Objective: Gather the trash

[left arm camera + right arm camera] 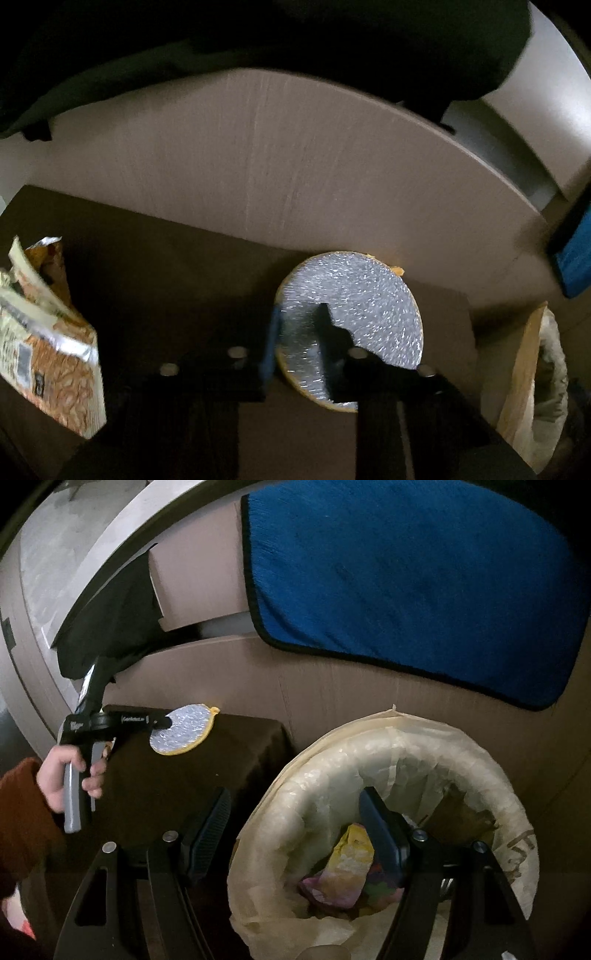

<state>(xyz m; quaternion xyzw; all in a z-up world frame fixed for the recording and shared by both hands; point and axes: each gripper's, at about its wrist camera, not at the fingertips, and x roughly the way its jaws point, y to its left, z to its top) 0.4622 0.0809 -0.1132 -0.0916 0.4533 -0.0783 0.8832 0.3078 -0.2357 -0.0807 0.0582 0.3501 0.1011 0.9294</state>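
Left wrist view: the left tongs are clamped on a round silver foil lid with a yellow rim, which sits at the far edge of a dark brown surface, right against the pale cardboard panel behind it. Well to the left of the lid, a torn orange-and-white snack wrapper waits on the same surface. To the right of the lid, the edge of a plastic-lined bin shows.

Right wrist view: the right tongs stand wide apart and empty, hovering over the rim of the bin (crumpled yellow and pink wrappers already lie inside). To the left of the bin, a hand squeezes the left tool's grey trigger, and the lid is pinched at its tip. A blue cloth hangs above the bin.

The step in hand looks like the pick-up of the lid. Next it likely needs lifting clear and carrying right over the bin's mouth before release.
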